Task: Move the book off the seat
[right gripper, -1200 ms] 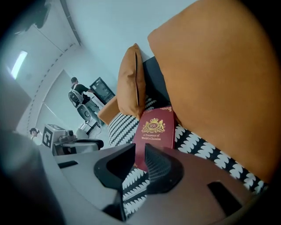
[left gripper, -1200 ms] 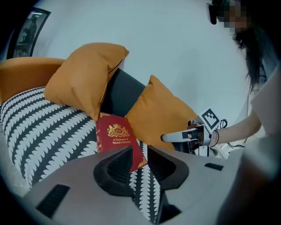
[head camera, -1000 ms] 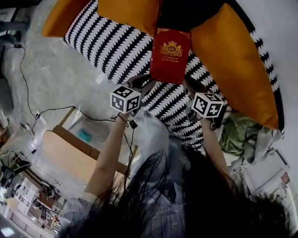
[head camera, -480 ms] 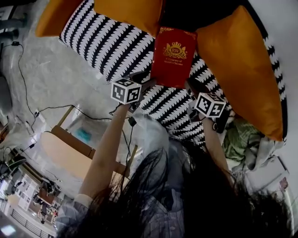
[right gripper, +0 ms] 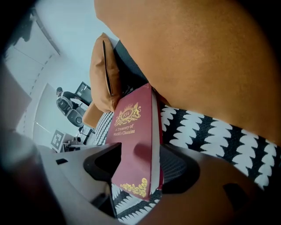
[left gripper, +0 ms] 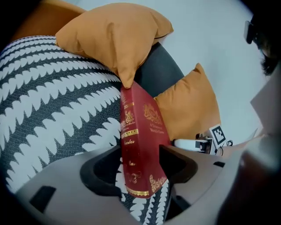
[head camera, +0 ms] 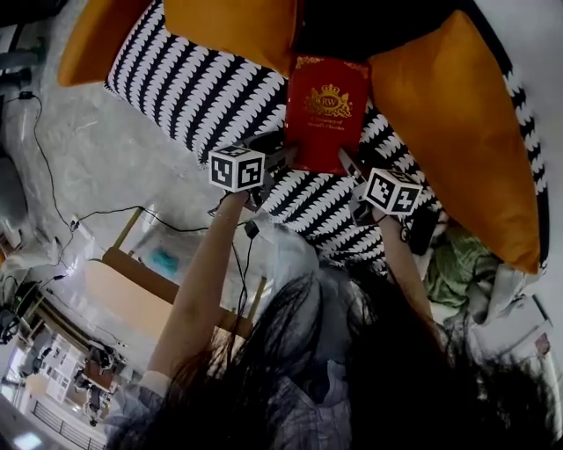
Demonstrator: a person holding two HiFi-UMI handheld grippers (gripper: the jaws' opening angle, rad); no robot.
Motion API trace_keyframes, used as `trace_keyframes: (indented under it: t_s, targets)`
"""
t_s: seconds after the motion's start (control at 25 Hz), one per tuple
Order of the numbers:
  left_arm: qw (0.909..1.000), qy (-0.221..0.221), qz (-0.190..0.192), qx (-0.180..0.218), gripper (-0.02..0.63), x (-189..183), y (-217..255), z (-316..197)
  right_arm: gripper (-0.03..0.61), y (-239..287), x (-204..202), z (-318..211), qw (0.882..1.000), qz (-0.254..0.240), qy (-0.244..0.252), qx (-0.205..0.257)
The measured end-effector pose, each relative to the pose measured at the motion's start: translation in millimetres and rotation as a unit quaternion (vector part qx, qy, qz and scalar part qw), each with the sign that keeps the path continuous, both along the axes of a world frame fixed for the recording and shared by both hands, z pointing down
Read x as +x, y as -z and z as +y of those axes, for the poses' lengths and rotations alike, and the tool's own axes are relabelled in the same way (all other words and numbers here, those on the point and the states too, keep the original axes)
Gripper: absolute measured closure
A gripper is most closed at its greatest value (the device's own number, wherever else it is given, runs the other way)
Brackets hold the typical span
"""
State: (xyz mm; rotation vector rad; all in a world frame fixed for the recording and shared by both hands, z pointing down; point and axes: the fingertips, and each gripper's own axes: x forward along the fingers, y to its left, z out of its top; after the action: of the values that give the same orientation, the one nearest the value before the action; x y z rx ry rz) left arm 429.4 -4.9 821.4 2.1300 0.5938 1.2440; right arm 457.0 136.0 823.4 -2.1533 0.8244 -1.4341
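Provisionally, head view: red book [head camera: 325, 114] on the striped seat [head camera: 193, 88], upper end against the dark backrest [head camera: 352, 26] between two orange cushions [head camera: 449, 123]. The left gripper [head camera: 281, 154] and right gripper [head camera: 347, 165] were at its lower corners. Task judged unfinished (book not yet off the seat). Bare floor [head camera: 106, 167] lay open beyond the seat's front edge; the cushions crowded both sides.

Left gripper view: jaws had just been opening and stood wide. The spine and lower corner of the book [left gripper: 140, 145] sat between them, with a gap showing at one jaw; no grip.

Right gripper view: jaws likewise had just been opening and stood wide apart. The book [right gripper: 131, 145], cover and page edge, sat between them unclamped. A fresh grasp and lift remained, by estimate.
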Motion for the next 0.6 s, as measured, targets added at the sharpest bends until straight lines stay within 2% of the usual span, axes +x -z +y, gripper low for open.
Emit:
trace_keyframes:
  t_s: [0.24,0.44,0.6]
  targets:
    - [0.9996,0.025,-0.009,-0.013,0.320,10.3,16.0,-3.1,0.318,14.3,-3.5,-6.1,1.000,-0.018,-0.012,0.009]
    - [0.9992,0.034,-0.019,-0.010,0.313,35.8,-26.2,-19.7,0.318,-28.8,16.3,-36.1,1.000,-0.019,0.009,0.008]
    - [0.9959,0.075,-0.035,-0.038,0.319,56.2,-41.6,-12.4,0.318,-41.1,36.7,-26.7,1.000,-0.009,0.007,-0.008]
